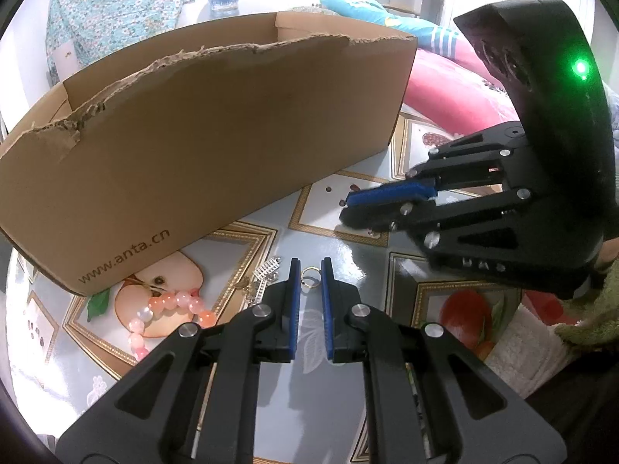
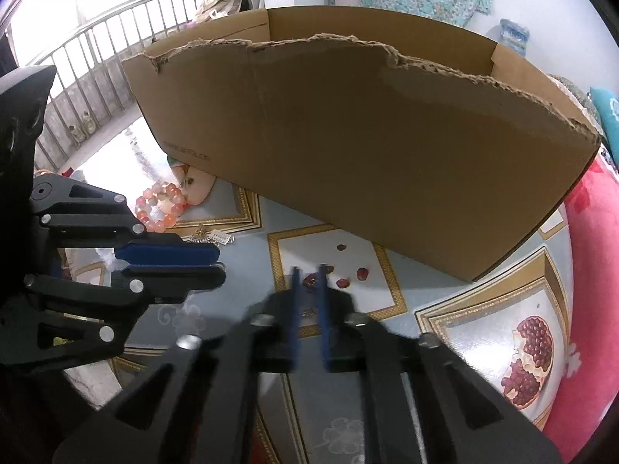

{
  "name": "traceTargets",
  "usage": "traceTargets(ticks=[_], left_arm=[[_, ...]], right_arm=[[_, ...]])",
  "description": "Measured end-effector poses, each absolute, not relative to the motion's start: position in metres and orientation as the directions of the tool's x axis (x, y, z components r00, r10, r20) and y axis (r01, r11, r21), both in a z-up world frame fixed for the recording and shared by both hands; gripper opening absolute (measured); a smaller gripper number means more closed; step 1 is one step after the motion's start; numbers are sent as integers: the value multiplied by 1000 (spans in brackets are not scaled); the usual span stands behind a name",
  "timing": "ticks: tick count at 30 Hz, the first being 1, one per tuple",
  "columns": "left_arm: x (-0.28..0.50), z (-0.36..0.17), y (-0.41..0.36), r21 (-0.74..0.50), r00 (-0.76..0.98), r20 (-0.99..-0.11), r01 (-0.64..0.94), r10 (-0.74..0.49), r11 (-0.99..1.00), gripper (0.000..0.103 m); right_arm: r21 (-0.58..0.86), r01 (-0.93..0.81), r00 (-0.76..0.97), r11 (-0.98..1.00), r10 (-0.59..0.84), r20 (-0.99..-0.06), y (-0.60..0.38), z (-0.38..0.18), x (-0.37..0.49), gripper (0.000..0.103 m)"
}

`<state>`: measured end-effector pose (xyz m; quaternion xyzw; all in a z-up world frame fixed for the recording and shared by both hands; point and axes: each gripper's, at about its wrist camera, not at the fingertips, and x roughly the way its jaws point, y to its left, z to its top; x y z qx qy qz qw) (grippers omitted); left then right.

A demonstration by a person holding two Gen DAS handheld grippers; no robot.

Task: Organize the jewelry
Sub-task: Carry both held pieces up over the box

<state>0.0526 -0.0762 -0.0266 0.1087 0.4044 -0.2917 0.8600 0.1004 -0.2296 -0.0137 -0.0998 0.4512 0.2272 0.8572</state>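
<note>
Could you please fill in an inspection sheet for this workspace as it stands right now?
Surface: table under a glossy fruit-print cloth.
Job's things: torn cardboard box standing open; pink bead bracelet beside it; silver clips next to the bracelet; gold ring lying flat between the left fingertips.
Clutter: nothing seen.
Grippers: left gripper open, straddling the ring without touching it; right gripper open and motion-blurred, low over the cloth, holding nothing.
Cables: nothing seen.
Surroundings: pink bedding, blue pillow, floral cloth, railing.
</note>
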Motion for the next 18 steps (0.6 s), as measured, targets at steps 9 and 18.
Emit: traceTargets(ticks=[9,18], left_arm=[[50,-20,-70,-52,520,-740,588,-427,807,9],[41,-14,-68,-47,535,-725,590,-434,806,9]], right_arm=[[179,-412,483,893,381,-789,-251,-5,101,3],[254,-386,541,887,440,-716,-269,28,89,3]])
